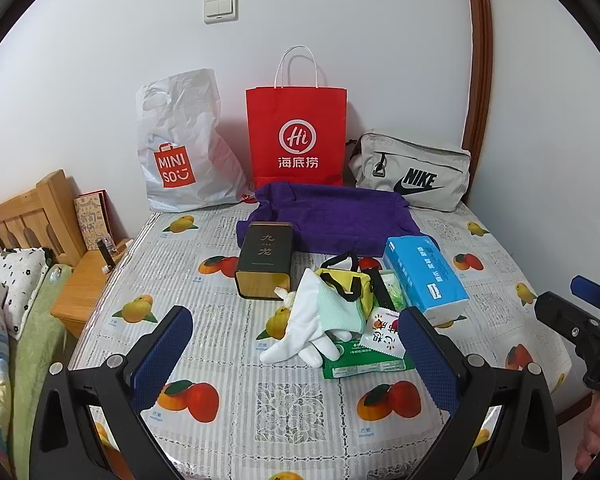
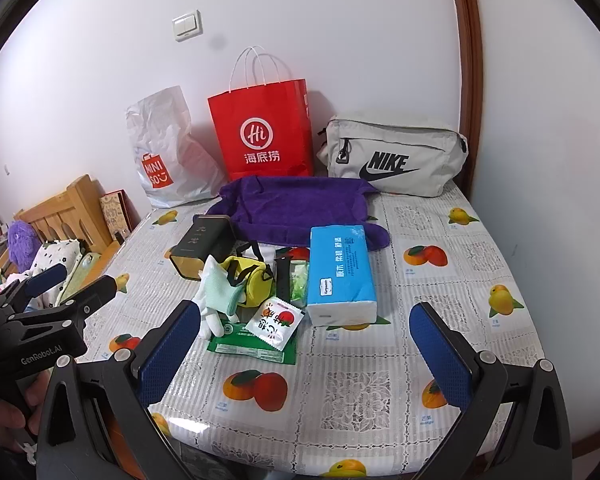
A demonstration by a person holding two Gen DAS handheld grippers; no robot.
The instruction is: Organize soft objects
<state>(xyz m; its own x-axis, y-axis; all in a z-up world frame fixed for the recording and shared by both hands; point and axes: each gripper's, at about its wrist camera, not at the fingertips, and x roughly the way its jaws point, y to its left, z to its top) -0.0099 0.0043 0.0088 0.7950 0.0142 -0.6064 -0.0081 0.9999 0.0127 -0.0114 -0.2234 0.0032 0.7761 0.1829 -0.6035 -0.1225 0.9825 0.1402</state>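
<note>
Left gripper (image 1: 296, 344): fingers spread wide, empty.
Right gripper (image 2: 306, 338): fingers released, empty.
White glove (image 1: 300, 332): lay between left fingers, 12 o'clock.
Purple towel (image 2: 292, 210): 12 o'clock, before red bag (image 2: 266, 136).

Domestic bedroom. Indicated by a wooden headboard (image 1: 32, 216) with patterned pillow (image 1: 20, 280) and bedding at left, a wooden nightstand (image 1: 84, 284) beside it, a fruit-print tablecloth (image 1: 292, 396) over the table, a wall light switch (image 1: 220, 9), and shopping bags (image 1: 296, 136) against the white wall.
</note>
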